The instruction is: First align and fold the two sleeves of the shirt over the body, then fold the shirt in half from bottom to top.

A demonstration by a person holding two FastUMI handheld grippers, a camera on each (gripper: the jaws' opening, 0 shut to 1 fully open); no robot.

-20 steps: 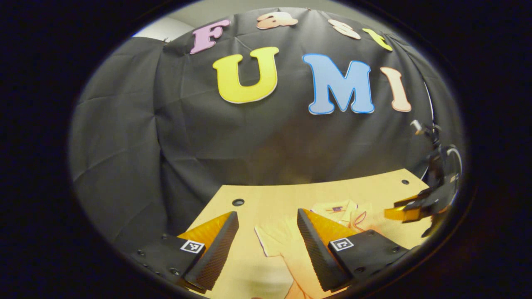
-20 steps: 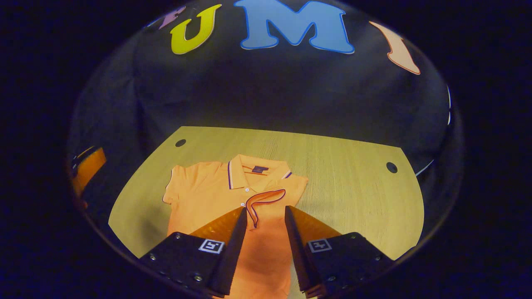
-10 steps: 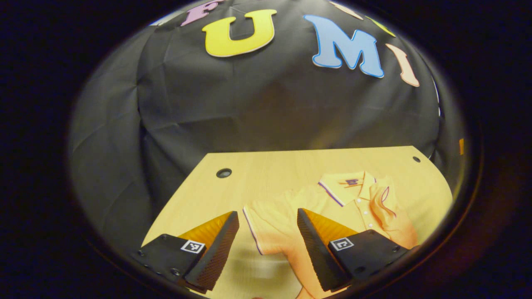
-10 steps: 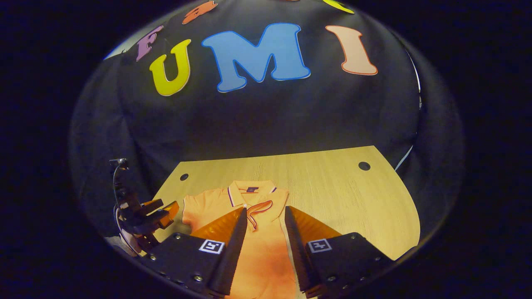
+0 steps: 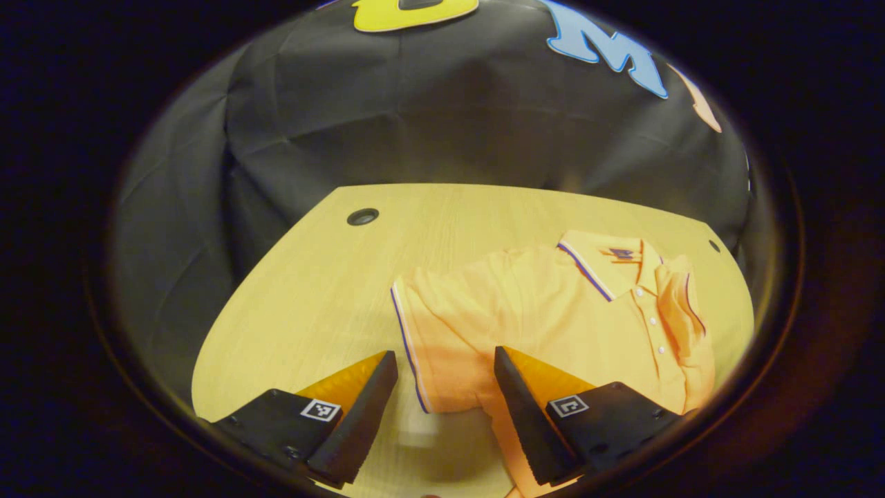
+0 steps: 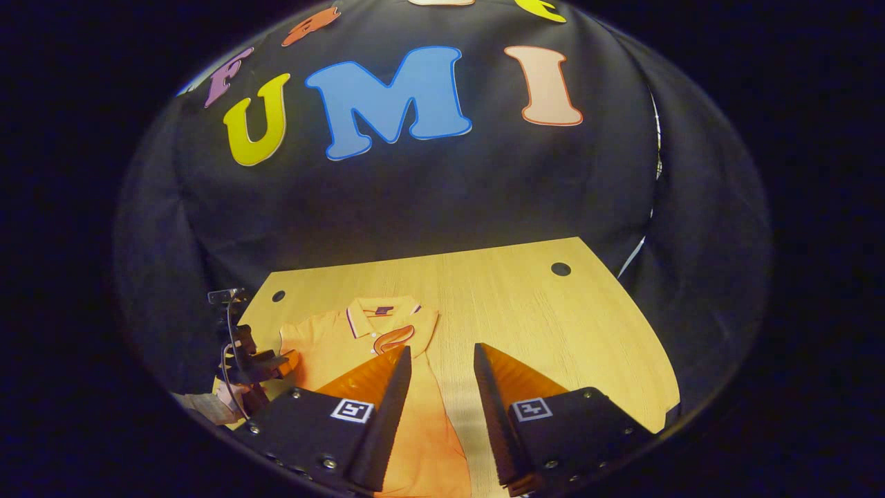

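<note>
Your landmark is the orange polo shirt [image 5: 553,311], lying flat on the wooden table [image 5: 311,290] with its collar [image 5: 608,259] toward the booth wall. In the left gripper view, the sleeve on the shirt's far side [image 5: 681,308] is folded over the body, its purple-trimmed cuff near the button placket. The near sleeve [image 5: 429,325] is spread out flat, its trimmed edge facing bare wood.

Your left gripper [image 5: 442,387] hangs just above that spread sleeve with its jaws wide apart and nothing between them; the sleeve's trimmed edge runs through the gap. One finger [image 5: 359,408] is over bare table beside the sleeve, the other over the shirt's body.

Your right gripper [image 6: 442,387] is parted too and grips nothing. In the right gripper view it sits over the shirt's lower side edge [image 6: 442,429], one finger over cloth, the other over wood.

Open room: a broad stretch of bare table lies beyond the folded-sleeve side of the shirt, reaching to the table's edge. On the spread-sleeve side there is also free wood out to the edge.

A round hole [image 5: 363,216] in the tabletop sits well away from the shirt past the spread sleeve, and another hole [image 6: 561,268] is beyond the collar toward the far corner.
</note>
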